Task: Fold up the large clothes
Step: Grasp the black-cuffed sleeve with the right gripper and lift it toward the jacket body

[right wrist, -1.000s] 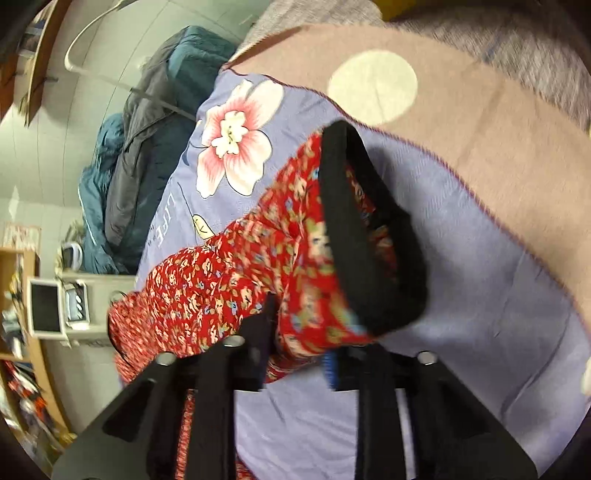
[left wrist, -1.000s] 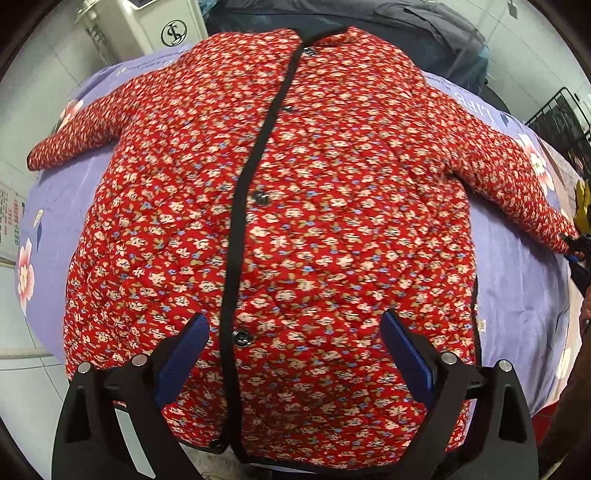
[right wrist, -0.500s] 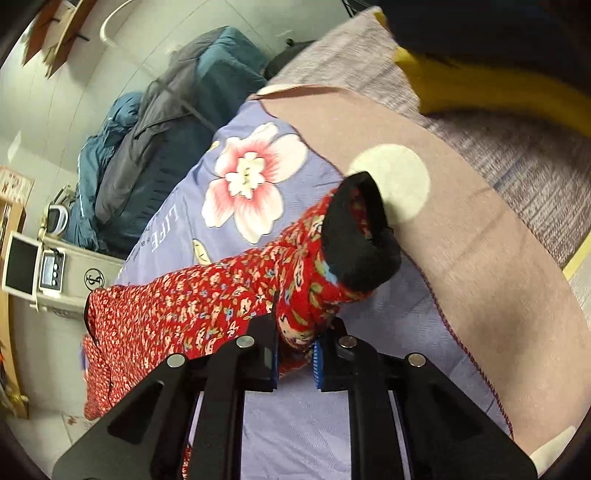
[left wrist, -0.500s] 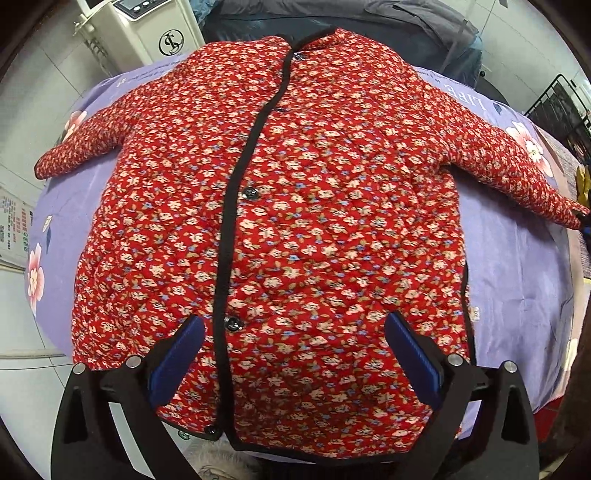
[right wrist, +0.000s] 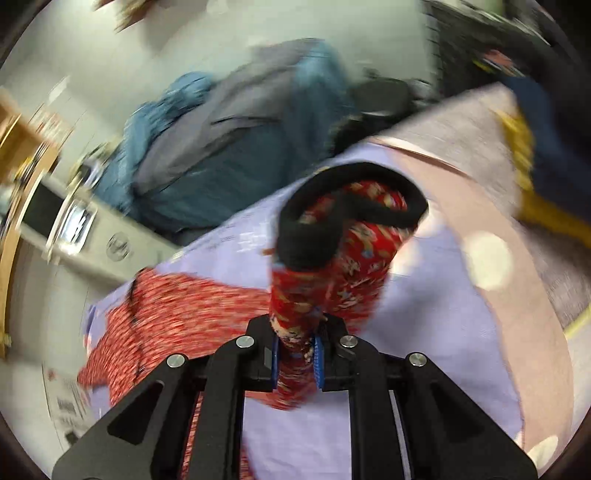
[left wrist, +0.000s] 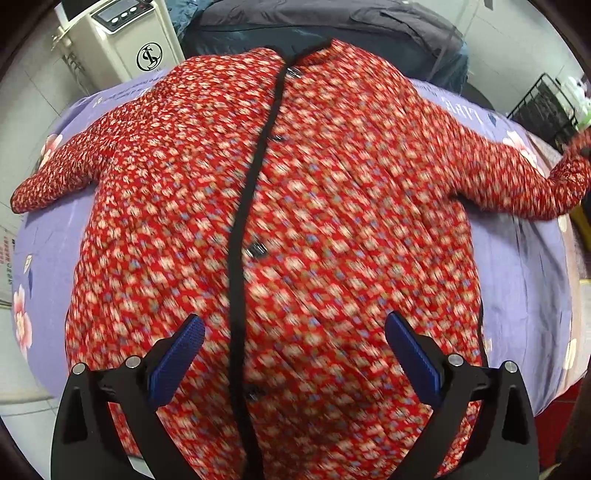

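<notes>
Jacket (left wrist: 332, 229): red quilted fabric with a small cream-and-blue floral print; black placket, dark buttons, black cuff (right wrist: 332, 206). Sheet (left wrist: 517, 266): lavender with pink-and-white flowers. Blanket (right wrist: 491, 236): dusty pink with cream dots. Gripper pads (left wrist: 177, 354): blue; frames black. Coats (left wrist: 325, 26): teal and grey. Machine (left wrist: 122, 40): cream.
</notes>
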A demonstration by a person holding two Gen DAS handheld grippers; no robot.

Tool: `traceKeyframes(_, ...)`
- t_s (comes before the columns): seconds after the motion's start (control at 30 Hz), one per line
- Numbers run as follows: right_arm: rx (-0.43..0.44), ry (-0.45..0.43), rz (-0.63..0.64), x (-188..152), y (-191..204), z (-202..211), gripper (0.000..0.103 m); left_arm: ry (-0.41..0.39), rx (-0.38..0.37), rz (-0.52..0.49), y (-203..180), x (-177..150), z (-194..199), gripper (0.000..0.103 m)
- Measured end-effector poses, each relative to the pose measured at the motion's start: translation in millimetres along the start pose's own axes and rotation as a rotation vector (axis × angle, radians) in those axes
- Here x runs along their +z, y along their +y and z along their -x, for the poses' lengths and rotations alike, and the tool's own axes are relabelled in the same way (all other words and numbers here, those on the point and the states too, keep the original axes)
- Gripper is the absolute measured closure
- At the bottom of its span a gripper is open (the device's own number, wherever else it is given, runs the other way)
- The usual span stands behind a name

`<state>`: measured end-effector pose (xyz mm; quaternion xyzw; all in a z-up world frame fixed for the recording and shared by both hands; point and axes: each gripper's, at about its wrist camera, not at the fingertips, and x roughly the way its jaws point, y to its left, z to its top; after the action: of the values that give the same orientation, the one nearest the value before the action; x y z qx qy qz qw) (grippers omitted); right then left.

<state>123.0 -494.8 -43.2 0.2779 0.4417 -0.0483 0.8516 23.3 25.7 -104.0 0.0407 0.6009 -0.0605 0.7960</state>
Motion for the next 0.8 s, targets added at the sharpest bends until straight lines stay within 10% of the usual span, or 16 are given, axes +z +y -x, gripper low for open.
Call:
traceKeyframes(0.23,0.131,0.111,0.388,-31,227,-56,0.089,-0.070,0.046,0.097,82,22,3,0.007)
traceKeyframes(0.47,0.214,0.258,0.726,-136,411,-138,0.089,-0.092,0.112,0.296,187,21,2,0.007)
traceKeyframes(0.8,0.028,0.365,0.825,-214,440,-226,0.088,-0.073,0.116,0.416,254,1,-10,0.006)
